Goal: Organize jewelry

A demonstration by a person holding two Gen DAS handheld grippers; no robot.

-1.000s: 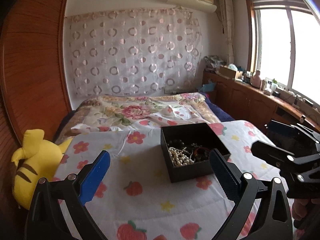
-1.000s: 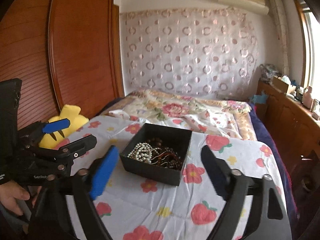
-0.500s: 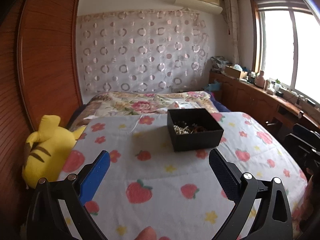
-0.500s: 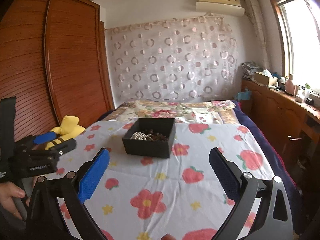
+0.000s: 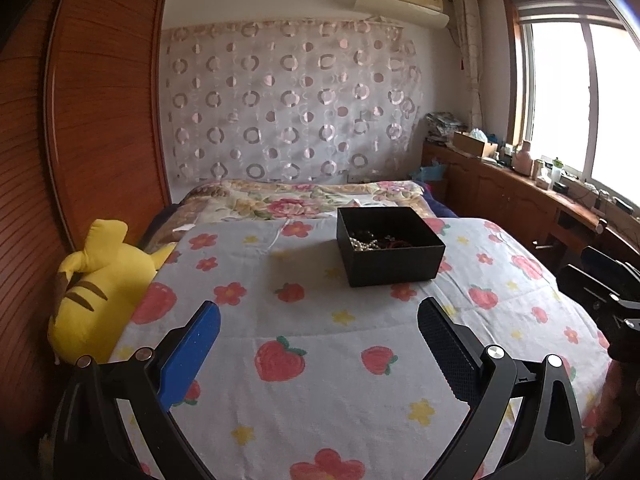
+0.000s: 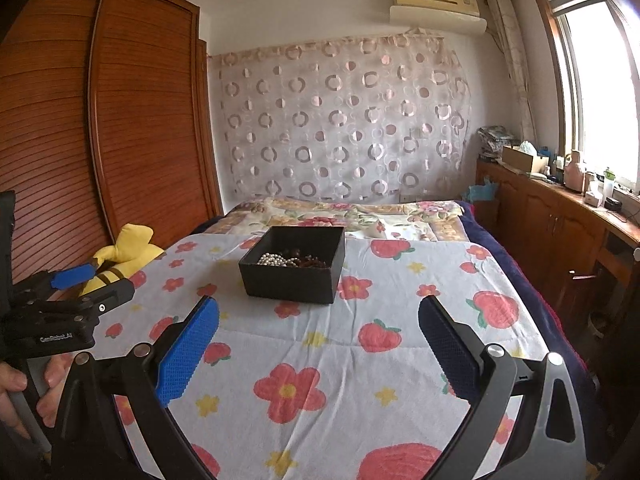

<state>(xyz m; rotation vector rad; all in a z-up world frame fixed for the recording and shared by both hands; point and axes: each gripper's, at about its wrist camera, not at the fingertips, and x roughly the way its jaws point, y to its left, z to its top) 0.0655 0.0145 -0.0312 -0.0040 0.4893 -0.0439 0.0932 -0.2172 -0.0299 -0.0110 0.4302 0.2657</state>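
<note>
A black open box stands on the flowered bedspread; it also shows in the right wrist view. Inside lie a white pearl string and dark bead jewelry. My left gripper is open and empty, well short of the box. My right gripper is open and empty, also well back from the box. The left gripper also shows at the left of the right wrist view, and part of the right one at the right edge of the left wrist view.
A yellow plush toy lies at the bed's left edge by the wooden wardrobe. A folded floral quilt lies behind the box. A wooden counter with clutter runs under the window on the right.
Both grippers have pulled back and risen away from the box, which now looks smaller and farther. Both stay open and empty.
</note>
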